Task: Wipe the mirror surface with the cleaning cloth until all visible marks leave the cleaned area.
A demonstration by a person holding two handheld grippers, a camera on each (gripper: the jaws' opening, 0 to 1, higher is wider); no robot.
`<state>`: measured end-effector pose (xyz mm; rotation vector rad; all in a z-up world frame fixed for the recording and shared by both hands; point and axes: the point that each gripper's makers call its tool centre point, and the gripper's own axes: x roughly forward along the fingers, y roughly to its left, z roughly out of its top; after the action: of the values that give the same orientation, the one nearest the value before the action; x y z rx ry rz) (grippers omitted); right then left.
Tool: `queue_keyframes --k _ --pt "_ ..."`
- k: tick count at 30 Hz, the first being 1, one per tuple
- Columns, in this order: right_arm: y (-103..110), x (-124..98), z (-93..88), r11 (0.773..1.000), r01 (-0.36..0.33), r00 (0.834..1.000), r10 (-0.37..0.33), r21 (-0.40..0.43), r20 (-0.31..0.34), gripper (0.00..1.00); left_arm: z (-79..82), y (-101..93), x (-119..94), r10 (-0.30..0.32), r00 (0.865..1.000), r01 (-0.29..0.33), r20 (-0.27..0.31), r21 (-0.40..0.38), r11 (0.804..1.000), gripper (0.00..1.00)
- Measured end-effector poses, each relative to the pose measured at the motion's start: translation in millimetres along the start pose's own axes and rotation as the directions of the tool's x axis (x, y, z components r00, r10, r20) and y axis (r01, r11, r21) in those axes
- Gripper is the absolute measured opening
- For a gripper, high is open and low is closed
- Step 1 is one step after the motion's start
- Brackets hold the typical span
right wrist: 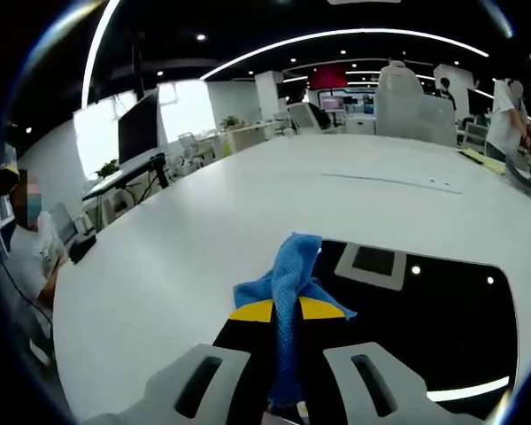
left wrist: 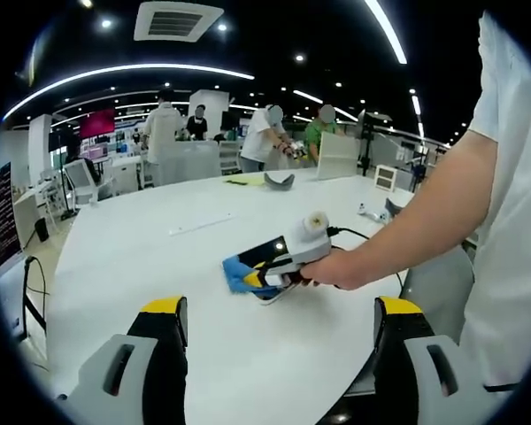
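Left gripper [left wrist: 279, 323] spread wide at the bottom of the left gripper view, yellow-tipped jaws well apart and holding nothing, hovering over the white table [left wrist: 159, 257]. At centre of that view, right gripper [left wrist: 279, 266] in a person's hand [left wrist: 332, 268], pressed down on the blue cleaning cloth [left wrist: 239, 274] with the mirror barely visible beneath. In the right gripper view, jaws clenched on the cloth [right wrist: 288, 292], which rises up the middle of the frame between the yellow tips. Dark mirror [right wrist: 425, 310] lying flat on the table at lower right, reflecting ceiling lights, its near edge partly hidden by cloth and jaws. Several standing people [left wrist: 265, 137] at upper centre of the left gripper view; a seated person [right wrist: 26, 239] at the left edge of the right gripper view. A cable [left wrist: 358, 235] trailing behind the hand.
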<state>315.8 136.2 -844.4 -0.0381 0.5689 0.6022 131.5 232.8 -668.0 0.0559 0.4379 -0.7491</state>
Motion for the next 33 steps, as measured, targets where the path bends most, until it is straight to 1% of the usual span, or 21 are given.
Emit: queue_keyframes --k 6,17,21,23,28,30,33 --pt "-0.8 0.4 -0.4 1.0 0.001 1.0 -0.001 0.0 0.009 0.03 -0.4 2.9 -1.1 0.014 1.0 -0.014 0.003 -0.005 1.0 0.87" --pt "-1.6 1.0 -0.7 1.0 -0.016 1.0 0.016 -0.011 -0.003 0.03 -1.2 -3.7 2.2 0.0 1.0 0.0 0.016 -0.016 1.0 0.87" --pt "-0.3 1.1 -0.6 0.999 -0.018 1.0 0.017 -0.039 -0.017 0.03 -6.4 -2.3 -1.9 0.012 1.0 -0.011 0.01 -0.017 1.0 0.87" --pt "-0.4 1.0 -0.7 0.999 -0.019 1.0 0.019 -0.035 -0.019 0.03 -8.0 -0.7 -5.0 0.018 1.0 -0.018 0.01 -0.025 1.0 0.87" --pt "2.5 -0.7 -0.9 0.998 -0.041 0.999 0.04 -0.056 -0.027 0.03 -10.9 2.3 -10.4 0.05 0.999 -0.05 0.01 -0.035 0.998 0.87" --pt "3.3 -0.9 -1.4 0.996 -0.052 0.998 0.049 -0.077 -0.033 0.03 -10.2 1.5 -11.4 0.061 0.998 -0.06 0.024 -0.045 0.997 0.87" --pt "3.9 -1.3 -1.7 0.994 -0.064 0.997 0.06 -0.086 -0.04 0.03 -11.2 -3.6 -11.5 0.072 0.997 -0.07 0.03 -0.053 0.996 0.87"
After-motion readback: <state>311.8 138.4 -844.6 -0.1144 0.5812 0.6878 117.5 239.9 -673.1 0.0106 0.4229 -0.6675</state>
